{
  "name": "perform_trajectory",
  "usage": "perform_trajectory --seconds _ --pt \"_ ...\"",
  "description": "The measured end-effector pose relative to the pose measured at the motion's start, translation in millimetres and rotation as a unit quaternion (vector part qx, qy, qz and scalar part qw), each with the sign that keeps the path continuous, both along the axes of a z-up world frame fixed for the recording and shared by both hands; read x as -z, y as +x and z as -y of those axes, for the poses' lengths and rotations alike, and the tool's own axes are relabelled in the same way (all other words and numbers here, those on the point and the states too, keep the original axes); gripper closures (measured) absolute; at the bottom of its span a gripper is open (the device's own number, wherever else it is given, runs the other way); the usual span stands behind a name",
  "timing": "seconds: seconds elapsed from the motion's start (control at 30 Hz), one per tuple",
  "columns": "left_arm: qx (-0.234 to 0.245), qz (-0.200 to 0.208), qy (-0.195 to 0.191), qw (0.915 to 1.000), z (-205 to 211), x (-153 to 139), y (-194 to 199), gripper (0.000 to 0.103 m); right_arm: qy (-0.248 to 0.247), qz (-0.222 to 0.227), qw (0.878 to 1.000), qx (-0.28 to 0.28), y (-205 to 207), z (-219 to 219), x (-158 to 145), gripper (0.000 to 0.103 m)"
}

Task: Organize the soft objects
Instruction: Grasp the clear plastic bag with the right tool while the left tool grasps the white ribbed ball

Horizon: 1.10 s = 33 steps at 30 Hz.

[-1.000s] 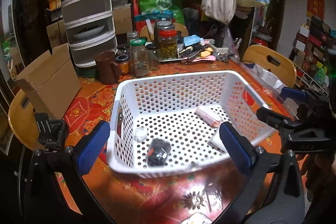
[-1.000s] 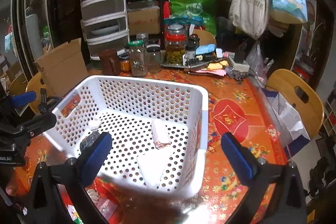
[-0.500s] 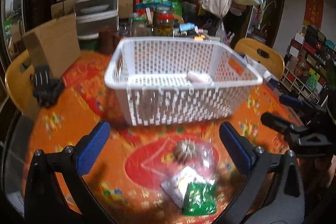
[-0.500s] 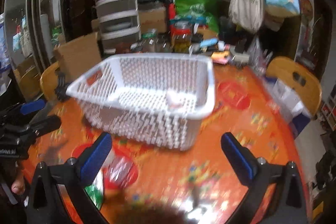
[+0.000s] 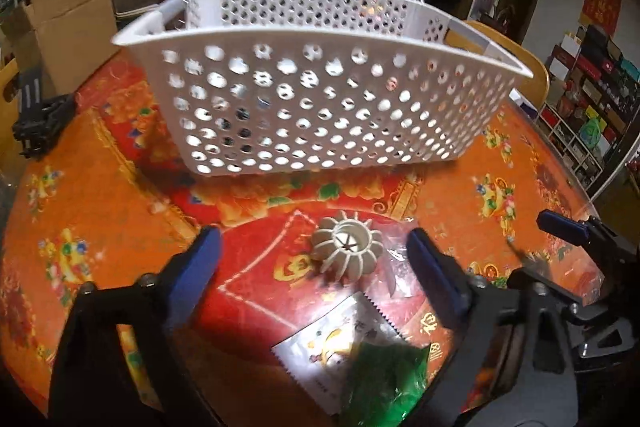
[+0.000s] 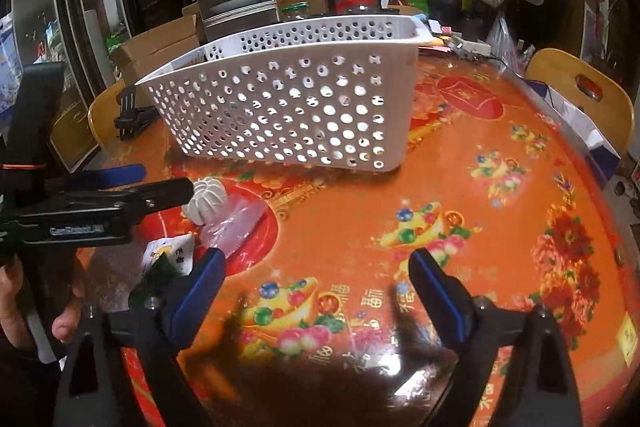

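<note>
Both tools have their fingers spread apart and grip nothing: the left tool (image 5: 310,247) hangs just over a white ribbed ball (image 5: 346,253), a clear bag (image 6: 234,227) and packets (image 5: 352,347) on the near surface (image 6: 480,227). The right tool (image 6: 316,271) hovers over bare cloth, and the white basket (image 5: 320,99) stands farther back.

Warm indoor light from above, moderately bright at centre, dim toward the corners. Strong fisheye bending at the edges, with black vignetting. Glare on the glossy table (image 6: 500,195) at the far right rim. Dark shadow pooled near the bottom of the right wrist view. Slight motion blur on the white basket (image 5: 320,99) and the near packets (image 5: 384,367).
</note>
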<state>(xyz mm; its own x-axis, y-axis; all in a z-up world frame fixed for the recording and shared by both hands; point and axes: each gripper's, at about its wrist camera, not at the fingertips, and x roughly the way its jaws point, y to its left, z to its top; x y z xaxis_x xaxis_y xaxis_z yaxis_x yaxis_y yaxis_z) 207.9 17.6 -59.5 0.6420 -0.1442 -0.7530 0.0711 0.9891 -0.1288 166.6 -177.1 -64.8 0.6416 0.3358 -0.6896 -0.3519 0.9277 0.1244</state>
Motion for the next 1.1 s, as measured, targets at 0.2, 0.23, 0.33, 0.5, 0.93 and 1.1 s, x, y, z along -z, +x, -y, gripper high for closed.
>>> perform_trajectory --seconds 0.2,0.23,0.33,0.5,0.93,1.1 --pt "0.009 -0.020 -0.003 0.9998 5 13 14 0.035 0.000 -0.004 1.000 -0.002 1 1 2 0.013" --pt "0.008 -0.017 0.002 0.9998 5 13 14 0.039 0.000 -0.005 1.000 -0.003 2 2 2 0.013" --pt "-0.006 -0.011 0.018 0.9997 0 11 14 0.042 0.000 -0.007 1.000 -0.005 2 0 3 0.013" --pt "-0.010 -0.018 0.019 0.9996 -6 16 20 0.042 -0.003 -0.010 1.000 -0.020 3 -11 6 0.013" --pt "-0.026 0.007 -0.004 0.9996 -36 8 4 0.062 -0.023 -0.022 0.998 -0.058 14 -55 15 0.027" --pt "-0.047 0.019 -0.009 0.9987 -61 -2 -10 0.062 -0.030 -0.034 0.996 -0.073 27 -78 19 0.032"
